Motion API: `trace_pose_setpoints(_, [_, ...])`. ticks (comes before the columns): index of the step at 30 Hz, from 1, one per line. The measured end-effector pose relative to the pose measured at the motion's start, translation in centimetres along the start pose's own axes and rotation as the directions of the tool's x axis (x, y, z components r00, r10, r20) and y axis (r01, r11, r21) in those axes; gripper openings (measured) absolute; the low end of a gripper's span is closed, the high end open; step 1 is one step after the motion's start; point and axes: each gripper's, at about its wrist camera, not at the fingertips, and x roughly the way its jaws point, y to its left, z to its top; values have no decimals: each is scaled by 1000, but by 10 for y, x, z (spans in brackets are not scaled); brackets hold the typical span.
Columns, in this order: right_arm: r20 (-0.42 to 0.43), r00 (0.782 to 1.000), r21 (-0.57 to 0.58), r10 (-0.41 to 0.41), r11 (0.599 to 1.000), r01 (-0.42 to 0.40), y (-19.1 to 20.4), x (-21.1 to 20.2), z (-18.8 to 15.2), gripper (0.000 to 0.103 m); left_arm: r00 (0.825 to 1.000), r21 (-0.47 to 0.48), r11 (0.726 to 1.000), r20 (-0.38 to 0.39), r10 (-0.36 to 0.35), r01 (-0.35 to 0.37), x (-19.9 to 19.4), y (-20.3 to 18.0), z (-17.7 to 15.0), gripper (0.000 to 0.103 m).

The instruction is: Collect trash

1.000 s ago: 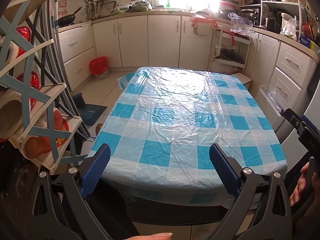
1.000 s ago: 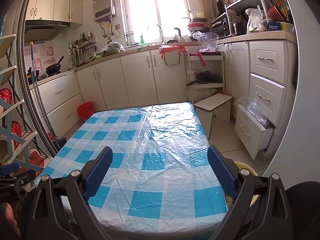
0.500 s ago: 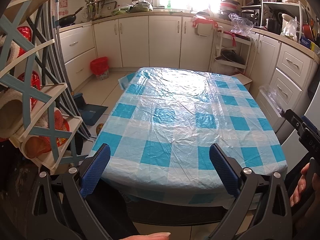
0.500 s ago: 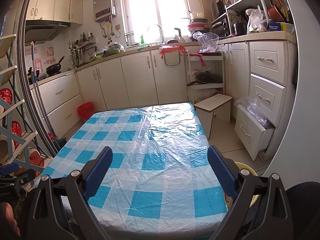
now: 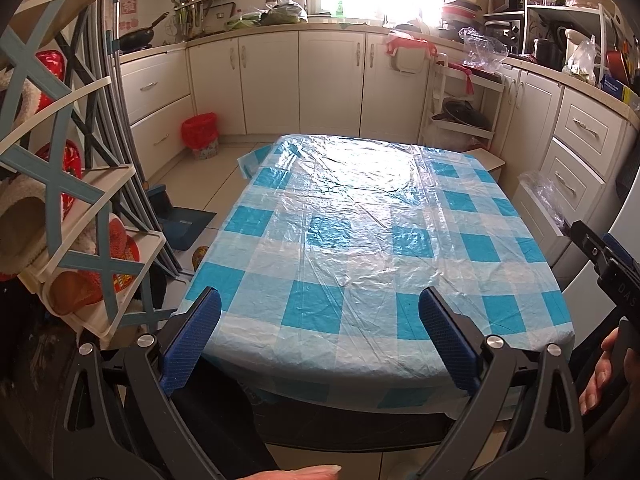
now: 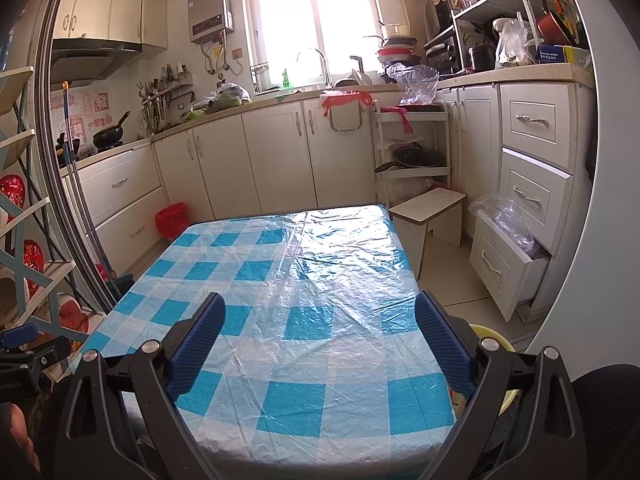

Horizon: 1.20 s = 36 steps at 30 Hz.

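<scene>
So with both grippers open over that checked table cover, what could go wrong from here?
1. The thin plastic cover is wrinkled and loose; a closing left gripper or right gripper may snag and drag it.
2. No trash shows on the table, so the grippers may close on nothing.
3. The red-lined bin stands far off, on the floor beyond the table.

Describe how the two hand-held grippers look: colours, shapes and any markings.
Both the left gripper and the right gripper have black angular frames with silver bolts and two fingers with dark blue, textured pads. The right gripper's side, seen in the left view, bears white letters, partly cut off. No cables or sleeves are visible.
</scene>
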Motion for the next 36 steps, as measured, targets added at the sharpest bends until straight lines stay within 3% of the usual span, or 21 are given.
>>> trace_pose_setpoints(27, [-16, 1000, -16, 8, 1000, -8, 4, 4, -2, 93, 1000, -6, 1000, -17, 19, -19, 2, -2, -2, 95])
trace_pose_setpoints(36, [-15, 1000, -24, 7, 1000, -8, 6, 4, -3, 93, 1000, -5, 1000, -10, -8, 8, 5, -2, -6, 95])
